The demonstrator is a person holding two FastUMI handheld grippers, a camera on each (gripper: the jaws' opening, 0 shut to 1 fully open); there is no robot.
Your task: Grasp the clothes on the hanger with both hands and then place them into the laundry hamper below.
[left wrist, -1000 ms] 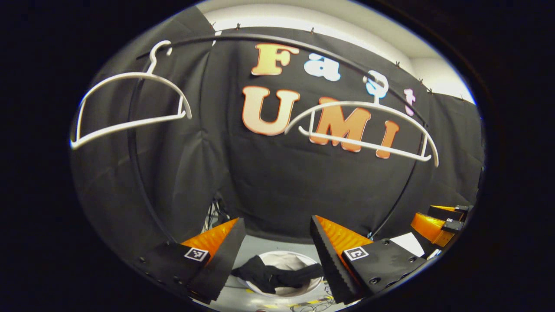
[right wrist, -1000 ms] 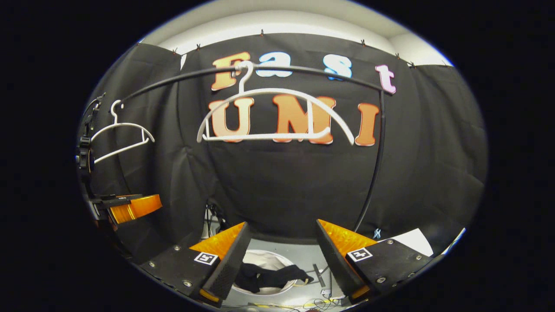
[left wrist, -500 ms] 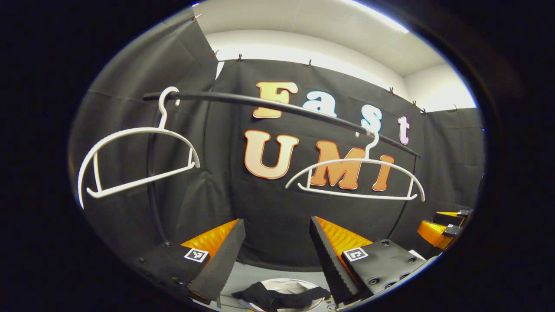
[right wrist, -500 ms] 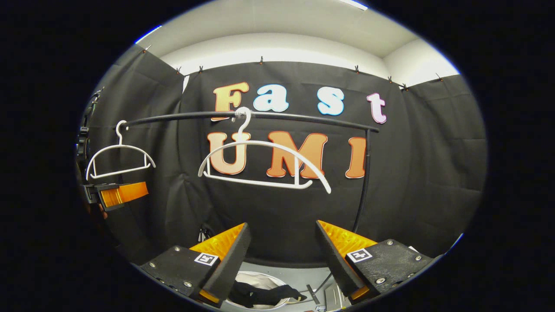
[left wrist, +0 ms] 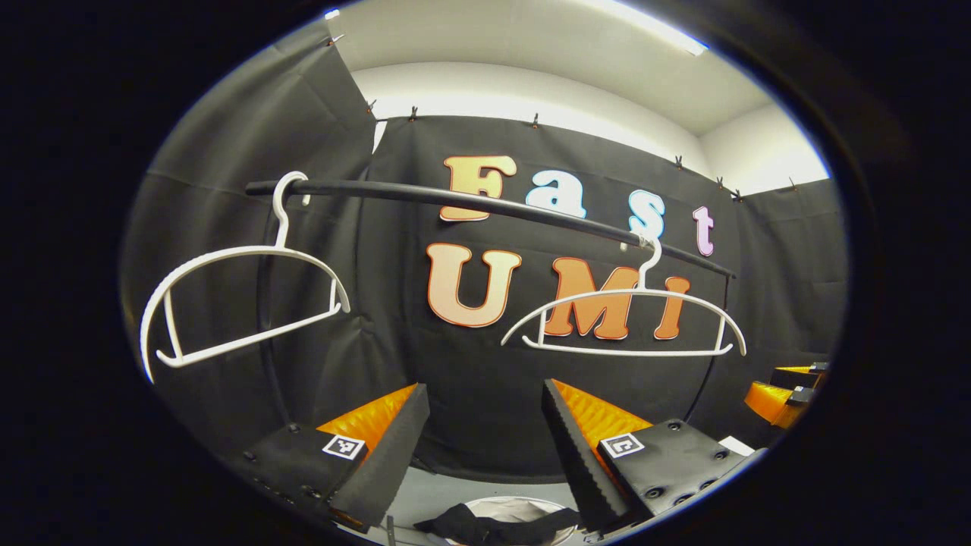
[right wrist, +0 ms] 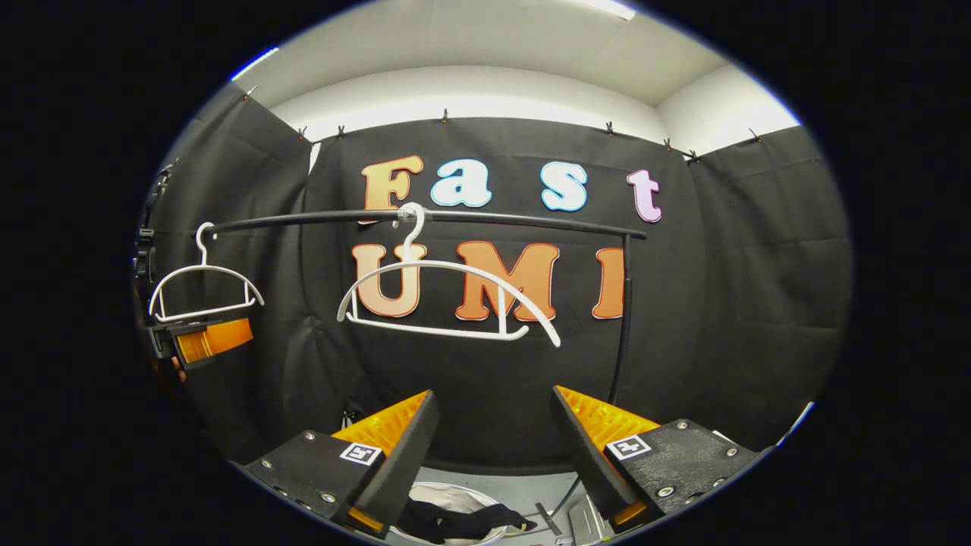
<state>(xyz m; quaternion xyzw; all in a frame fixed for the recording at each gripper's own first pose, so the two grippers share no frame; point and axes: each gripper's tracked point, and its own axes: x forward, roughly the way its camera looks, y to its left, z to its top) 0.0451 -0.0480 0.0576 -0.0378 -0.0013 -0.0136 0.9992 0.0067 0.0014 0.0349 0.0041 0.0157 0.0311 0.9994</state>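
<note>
Both grippers are wide open and hold nothing. In the left gripper view, the left gripper points at the black rail, where two white hangers hang bare. Low down between its fingers, the black clothes lie over the rim of the white hamper. In the right gripper view, the right gripper sits above the same clothes and hamper
</note>
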